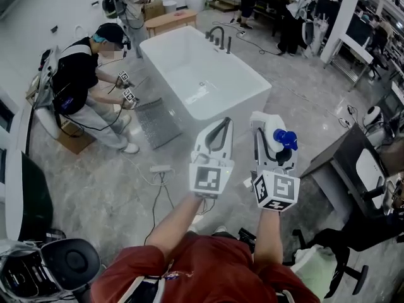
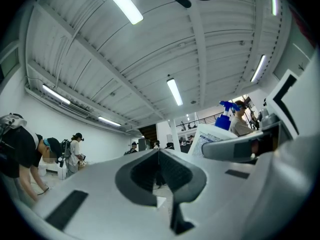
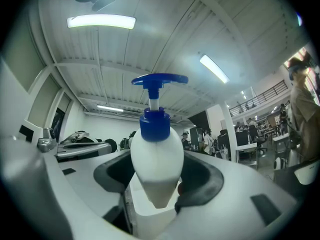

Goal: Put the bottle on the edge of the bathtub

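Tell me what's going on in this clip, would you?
A person stands holding a gripper in each hand. The right gripper is closed on a white pump bottle with a blue pump, carried upright. The left gripper is shut and empty. The white bathtub stands ahead on the floor, and the bottle is not yet on its edge. Another person crouches beside the tub.
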